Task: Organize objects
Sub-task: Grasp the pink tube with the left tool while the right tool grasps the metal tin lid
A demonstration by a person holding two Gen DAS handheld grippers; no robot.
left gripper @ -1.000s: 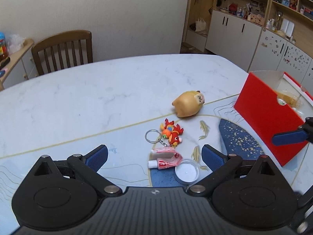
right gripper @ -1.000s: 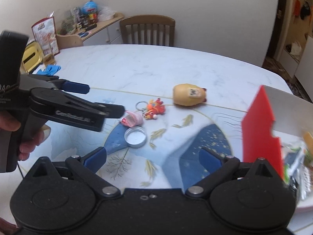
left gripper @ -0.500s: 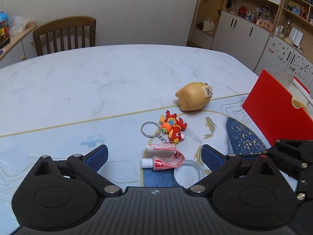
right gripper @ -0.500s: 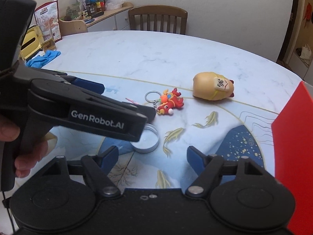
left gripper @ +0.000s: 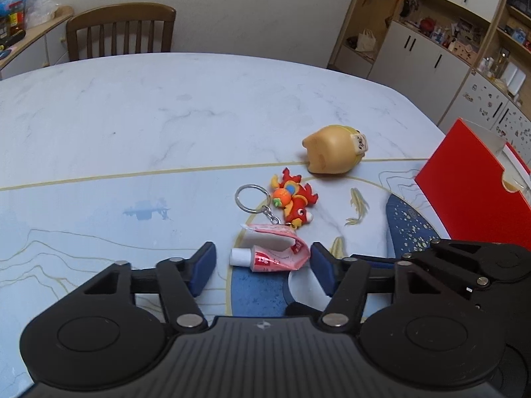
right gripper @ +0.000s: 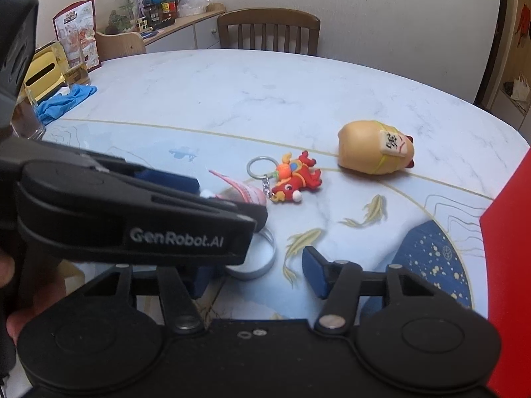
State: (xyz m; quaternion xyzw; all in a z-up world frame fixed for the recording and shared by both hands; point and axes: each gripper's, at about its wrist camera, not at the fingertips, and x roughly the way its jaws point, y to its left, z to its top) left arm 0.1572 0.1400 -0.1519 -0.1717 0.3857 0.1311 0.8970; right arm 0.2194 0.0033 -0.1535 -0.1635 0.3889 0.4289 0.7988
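A crumpled pink tube with a white cap (left gripper: 272,252) lies on the table between the fingers of my open left gripper (left gripper: 264,267), not touched. Behind it lie a red dragon keychain (left gripper: 292,200) and a tan round toy (left gripper: 333,154). A round metal tin lid (right gripper: 257,253) sits just right of the tube, partly hidden. My right gripper (right gripper: 255,273) is open and low over the lid, close beside the left gripper (right gripper: 219,199). The keychain (right gripper: 293,179) and toy (right gripper: 376,151) also show in the right wrist view.
A red open box (left gripper: 471,185) stands at the table's right edge. A wooden chair (left gripper: 121,30) is at the far side. A blue cloth (right gripper: 64,98) and a yellow box (right gripper: 43,74) sit at the table's left. Cabinets line the right wall.
Both grippers have moved forward and down toward the tube and lid. The left fingers now flank the tube. The right gripper has come close beside the left one.
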